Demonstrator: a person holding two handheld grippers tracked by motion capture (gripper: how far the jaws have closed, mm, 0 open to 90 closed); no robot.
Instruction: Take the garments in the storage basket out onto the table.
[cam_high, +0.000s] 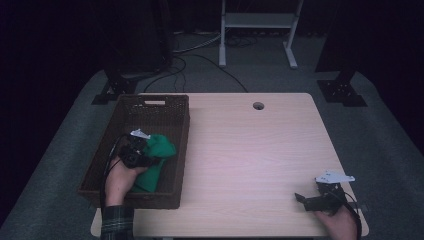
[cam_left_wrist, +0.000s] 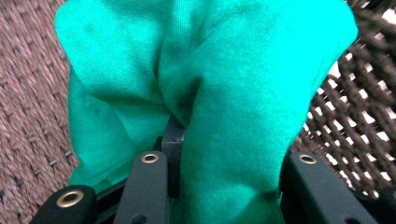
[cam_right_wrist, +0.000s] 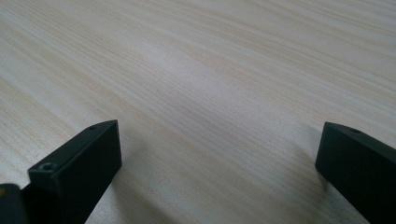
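The left gripper (cam_high: 141, 151) is clamped on a green cloth (cam_high: 156, 159); in the left gripper view a thick fold of the cloth (cam_left_wrist: 219, 93) is pinched between the two black jaws and bulges up and over them. The gripper and the hand that carries it sit inside a dark woven basket (cam_high: 131, 111), in its near half, with the cloth bunched against the basket's right wall. The basket stands on the left edge of the table (cam_high: 260, 150), reaching from the far-left corner almost to the near edge, and its woven floor (cam_left_wrist: 32, 93) and open-weave wall show behind the cloth. The right gripper (cam_high: 312, 199) rests low at the near-right corner of the table, well apart from the basket, pointing left. Its jaws stand wide apart with bare wood (cam_right_wrist: 205, 93) between them. A round cable hole (cam_high: 258, 106) lies near the far edge of the table.
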